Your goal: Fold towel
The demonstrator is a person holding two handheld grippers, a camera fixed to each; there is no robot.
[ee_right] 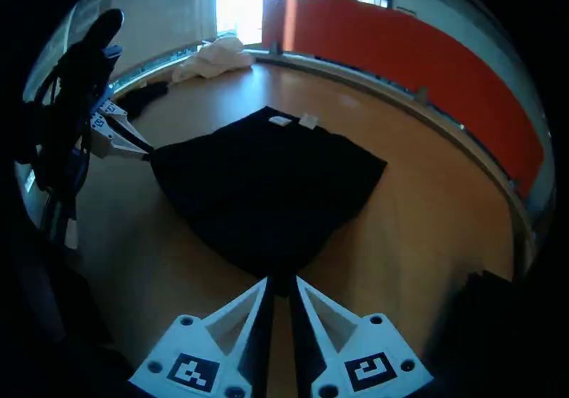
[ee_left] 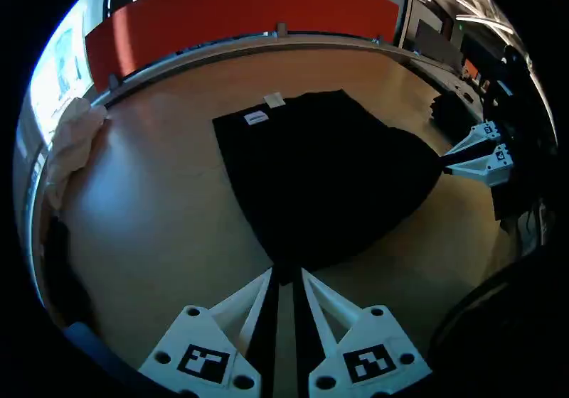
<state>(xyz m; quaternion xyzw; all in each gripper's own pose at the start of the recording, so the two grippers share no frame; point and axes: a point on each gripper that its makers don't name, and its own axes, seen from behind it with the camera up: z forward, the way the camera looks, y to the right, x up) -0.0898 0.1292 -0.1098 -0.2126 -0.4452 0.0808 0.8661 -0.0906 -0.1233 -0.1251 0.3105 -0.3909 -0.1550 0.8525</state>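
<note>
Ahead of both claws, black towel point(ee_left: 320, 170) lies spread on wooden tabletop point(ee_left: 163, 206), white tags point(ee_left: 257, 117) at its far edge. Left claw point(ee_left: 284, 284) and right claw point(ee_right: 281, 288) are each closed tight, pinching a near corner. Judged: first fold starting. Next move: carry both corners level to the far edge.

Wooden tabletop point(ee_left: 156, 185) is catching glare; daylight is pouring through the window point(ee_right: 256, 0). Orange partition point(ee_left: 242, 7) is running along the far edge. Pale cloth heap point(ee_right: 213, 57) is sitting by that edge. Ceiling strip lights point(ee_left: 473, 20) are glowing.
</note>
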